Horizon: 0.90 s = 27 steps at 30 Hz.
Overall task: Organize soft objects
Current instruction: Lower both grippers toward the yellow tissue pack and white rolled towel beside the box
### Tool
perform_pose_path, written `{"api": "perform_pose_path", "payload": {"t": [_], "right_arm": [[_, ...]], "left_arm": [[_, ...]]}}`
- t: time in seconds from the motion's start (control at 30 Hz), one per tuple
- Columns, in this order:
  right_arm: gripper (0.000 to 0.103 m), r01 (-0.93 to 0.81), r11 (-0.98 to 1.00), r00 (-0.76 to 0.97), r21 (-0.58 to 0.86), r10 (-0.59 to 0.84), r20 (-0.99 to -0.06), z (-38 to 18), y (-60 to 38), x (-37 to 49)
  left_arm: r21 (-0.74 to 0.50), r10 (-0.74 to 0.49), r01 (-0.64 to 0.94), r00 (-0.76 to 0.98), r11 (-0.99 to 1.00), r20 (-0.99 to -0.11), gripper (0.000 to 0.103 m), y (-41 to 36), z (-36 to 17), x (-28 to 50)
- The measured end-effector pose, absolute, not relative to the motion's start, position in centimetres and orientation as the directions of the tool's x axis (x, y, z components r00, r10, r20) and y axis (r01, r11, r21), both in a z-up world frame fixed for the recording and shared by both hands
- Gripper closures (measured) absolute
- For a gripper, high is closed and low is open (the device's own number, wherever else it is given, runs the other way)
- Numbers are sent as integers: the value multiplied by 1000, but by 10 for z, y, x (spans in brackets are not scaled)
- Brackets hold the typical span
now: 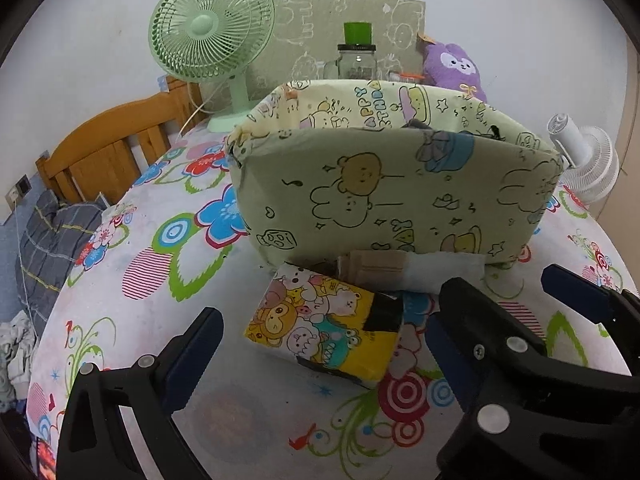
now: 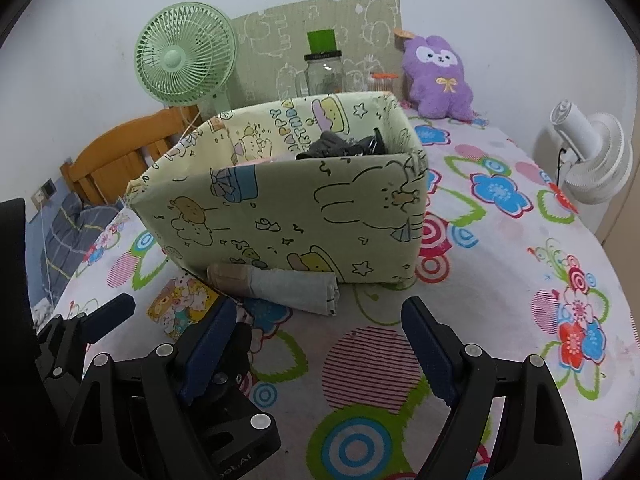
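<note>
A pale green cartoon-print storage box stands on the flowered table and holds dark soft items. A rolled beige-and-grey cloth lies against its front. A yellow cartoon tissue pack lies in front of the roll. My left gripper is open, its jaws on either side of the tissue pack, just short of it. My right gripper is open and empty, a little in front of the cloth roll. The right gripper's finger shows in the left wrist view.
A green fan, a glass jar with a green cup and a purple plush toy stand behind the box. A white fan is at the right edge. A wooden chair is at left.
</note>
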State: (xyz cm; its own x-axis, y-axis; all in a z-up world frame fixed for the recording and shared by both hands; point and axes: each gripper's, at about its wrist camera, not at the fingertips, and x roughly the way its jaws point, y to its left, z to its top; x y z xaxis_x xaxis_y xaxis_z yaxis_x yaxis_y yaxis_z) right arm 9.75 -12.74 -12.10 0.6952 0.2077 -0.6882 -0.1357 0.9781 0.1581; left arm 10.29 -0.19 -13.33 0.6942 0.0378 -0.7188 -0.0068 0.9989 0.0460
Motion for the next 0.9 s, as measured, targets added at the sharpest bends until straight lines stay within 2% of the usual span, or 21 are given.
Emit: {"api": "perform_pose_path", "payload": {"t": [0.3,0.37,0.43,0.67,0.8,0.9], "right_arm": [[16,-134,976,665,173,218,-714,-130,-124,114],[16,-137,974,658,179,224,-719,-132,-124,116],[16,-140,973,655,182,228,-720,-133,-123,118],[16,-168,969,653,179,246,-716,-134,-118,123],[17,-176,971,654,160,237,-718,-134,-113,125],[22,-187,970,654,154,239,-717,-134,-109,127]], "left_arm": [[52,35,6,669,999,-743,1,2,-142,119],[47,27,13,660,999,-751,7,1,-143,121],[28,4,27,639,999,-769,18,2,-146,124],[15,-6,28,648,1000,-762,21,3,-144,122],[60,37,11,672,998,-740,21,5,-139,117],[78,56,3,672,997,-738,21,9,-139,117]]}}
